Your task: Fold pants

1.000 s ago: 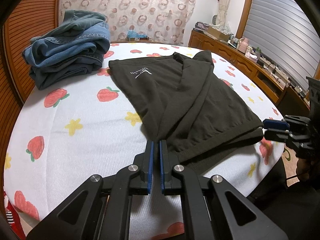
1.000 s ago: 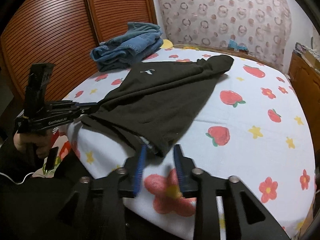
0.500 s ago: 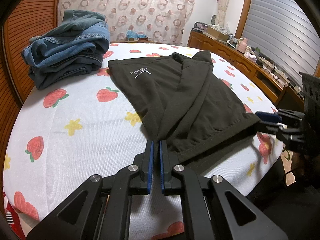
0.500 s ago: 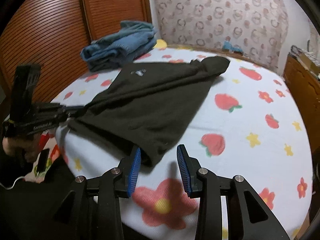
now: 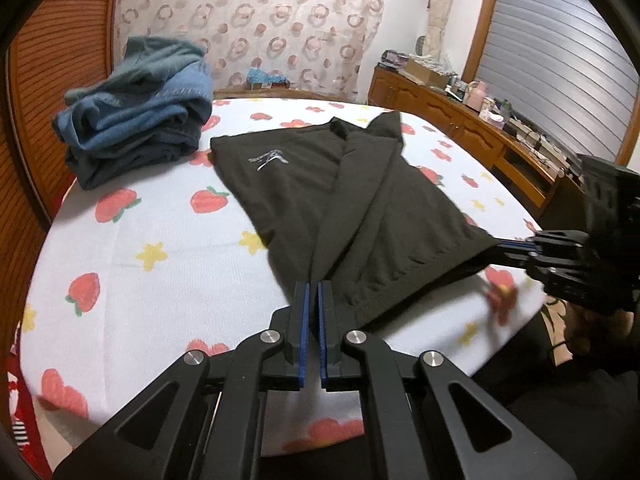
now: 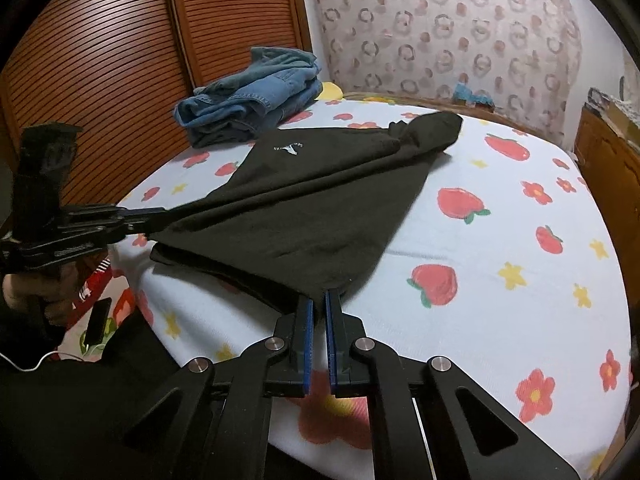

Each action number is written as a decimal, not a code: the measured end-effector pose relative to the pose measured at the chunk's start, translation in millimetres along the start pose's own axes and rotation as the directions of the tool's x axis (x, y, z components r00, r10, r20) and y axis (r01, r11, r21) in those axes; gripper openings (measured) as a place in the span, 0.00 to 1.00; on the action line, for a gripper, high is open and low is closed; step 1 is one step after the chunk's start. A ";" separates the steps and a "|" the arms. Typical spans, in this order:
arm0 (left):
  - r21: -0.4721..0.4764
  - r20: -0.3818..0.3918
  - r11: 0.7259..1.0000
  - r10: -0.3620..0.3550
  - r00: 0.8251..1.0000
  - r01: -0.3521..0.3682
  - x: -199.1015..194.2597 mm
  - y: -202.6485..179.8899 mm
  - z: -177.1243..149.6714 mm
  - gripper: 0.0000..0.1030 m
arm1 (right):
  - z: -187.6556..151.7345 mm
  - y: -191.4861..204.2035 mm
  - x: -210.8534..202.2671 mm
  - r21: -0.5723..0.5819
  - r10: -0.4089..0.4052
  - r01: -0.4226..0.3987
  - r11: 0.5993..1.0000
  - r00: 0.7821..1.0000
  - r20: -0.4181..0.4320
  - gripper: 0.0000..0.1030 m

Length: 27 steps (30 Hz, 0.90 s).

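Note:
Dark olive pants [image 5: 352, 188] with a small white logo lie on the bed, folded lengthwise, hem end toward me. My left gripper [image 5: 313, 286] is shut on the hem corner at the near left. My right gripper [image 6: 316, 296] is shut on the other hem corner; it shows in the left wrist view [image 5: 500, 246] at the right, pinching the cloth. The hem edge is lifted a little off the sheet between the two grippers. The pants also show in the right wrist view [image 6: 320, 200], with the left gripper [image 6: 154, 216] at their left corner.
A pile of folded blue jeans [image 5: 136, 108] sits at the bed's far left, also seen in the right wrist view [image 6: 256, 96]. The strawberry-print sheet [image 5: 160, 248] covers the bed. Slatted wooden doors [image 6: 100, 60] stand left; a cluttered wooden sideboard [image 5: 480, 120] stands right. A phone [image 6: 96, 320] lies on the floor.
My right gripper moved in from beside the hem and shut on the right hem corner. The hem is now pulled taut and slightly raised. My left gripper stayed shut on its corner.

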<state>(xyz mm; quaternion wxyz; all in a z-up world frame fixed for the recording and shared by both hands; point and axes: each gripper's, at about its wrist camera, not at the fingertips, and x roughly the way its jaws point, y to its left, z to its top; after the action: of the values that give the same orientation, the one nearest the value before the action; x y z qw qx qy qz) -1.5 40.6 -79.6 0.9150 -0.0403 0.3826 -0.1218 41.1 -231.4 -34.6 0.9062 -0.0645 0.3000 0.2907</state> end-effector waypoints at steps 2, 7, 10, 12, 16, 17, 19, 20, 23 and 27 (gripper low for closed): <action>0.009 -0.014 1.000 0.003 1.000 -0.003 -0.6 -4.1 -2.1 0.05 | -1.2 -1.1 1.3 0.006 0.003 -0.003 1.000 1.000 -0.004 0.05; 0.013 -0.047 1.000 0.017 0.999 -0.017 8.1 -4.8 -10.9 0.05 | -0.7 -1.6 1.3 0.008 0.010 -0.010 1.000 1.000 -0.007 0.05; -0.003 -0.035 1.000 0.029 0.999 -0.029 6.3 -0.4 -10.3 0.05 | 0.6 -1.4 1.0 0.008 0.014 -0.014 1.000 1.000 -0.007 0.05; -0.011 -0.023 0.999 0.036 0.999 -0.036 3.3 2.3 -8.2 0.09 | 1.9 -3.8 -1.8 0.017 0.020 -0.020 1.000 1.000 0.000 0.05; -0.013 -0.003 0.998 0.067 0.998 -0.067 -0.2 6.3 -2.5 0.23 | 3.1 -6.6 -11.8 0.027 0.023 -0.023 0.999 0.999 0.023 0.05; -0.013 0.001 0.997 0.071 0.997 -0.071 -0.4 7.3 -1.1 0.28 | 3.1 -6.6 -14.2 0.027 0.021 -0.022 0.999 0.999 0.027 0.05; -0.010 0.012 0.997 0.078 0.997 -0.078 -0.8 8.6 2.3 0.36 | 4.3 -6.3 -19.9 0.027 0.021 -0.022 0.999 0.999 0.038 0.05; -0.006 0.019 0.997 0.080 0.997 -0.079 -0.3 9.1 5.3 0.44 | 5.1 -6.0 -23.2 0.025 0.020 -0.021 0.999 0.999 0.045 0.05; 0.010 0.025 0.997 0.076 0.997 -0.076 2.3 7.3 13.5 0.49 | 5.5 -5.4 -32.0 0.018 0.020 -0.021 1.000 0.998 0.058 0.08; 0.019 0.043 0.998 0.066 0.997 -0.066 8.6 4.5 28.9 0.50 | 6.3 -10.4 -33.7 0.012 0.002 -0.003 1.000 0.998 0.063 0.08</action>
<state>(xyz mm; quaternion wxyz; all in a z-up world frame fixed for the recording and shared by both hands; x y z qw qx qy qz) 25.7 42.1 -66.0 0.9267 -0.0209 0.3630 -0.0946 28.3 -254.6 -10.5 0.9152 -0.0497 0.2732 0.2921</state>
